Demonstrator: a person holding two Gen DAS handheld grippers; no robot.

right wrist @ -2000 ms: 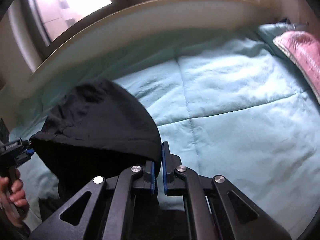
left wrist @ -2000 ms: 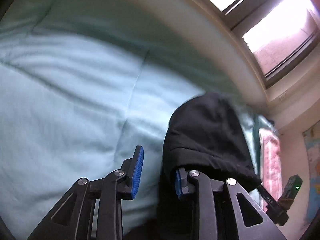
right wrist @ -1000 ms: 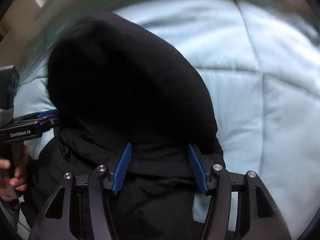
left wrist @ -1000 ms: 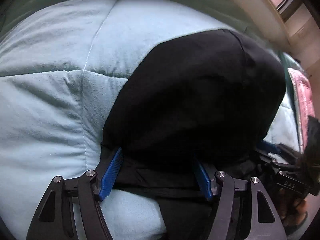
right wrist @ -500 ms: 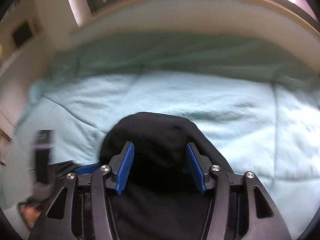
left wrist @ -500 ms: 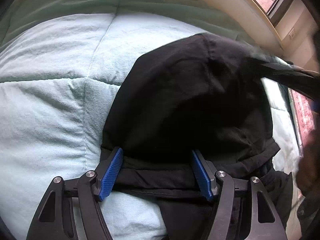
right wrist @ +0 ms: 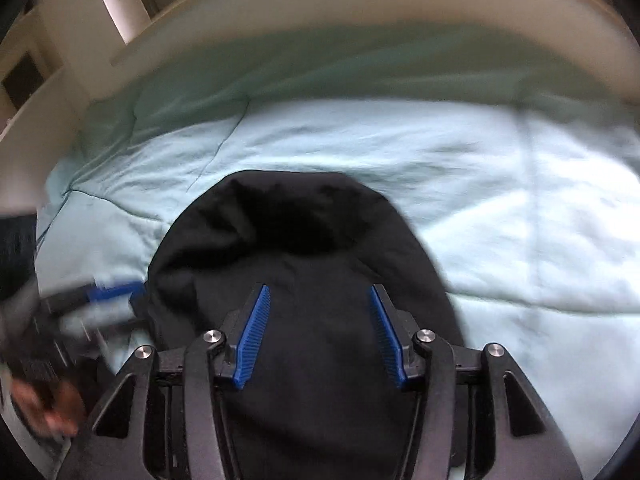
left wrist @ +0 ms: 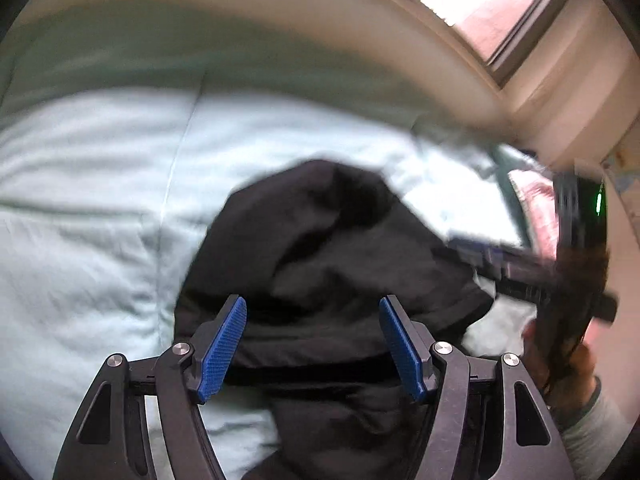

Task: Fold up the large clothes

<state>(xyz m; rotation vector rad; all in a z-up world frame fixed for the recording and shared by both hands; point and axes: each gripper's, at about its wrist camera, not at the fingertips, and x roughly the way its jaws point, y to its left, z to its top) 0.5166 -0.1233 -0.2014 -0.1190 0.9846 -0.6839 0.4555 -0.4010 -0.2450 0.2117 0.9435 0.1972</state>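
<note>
Since a second ago we have pulled both tools back from the black garment, lying bunched on the bed. Left tool: fingers apart, empty. Right tool: likewise apart; we should regrip an edge cleanly.

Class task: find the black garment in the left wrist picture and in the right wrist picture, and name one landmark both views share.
Left wrist: black garment lies centre, low, running under the open left gripper.
Right wrist: it fills the lower centre, beneath the open right gripper.
Shared landmark: the light blue quilt.
</note>
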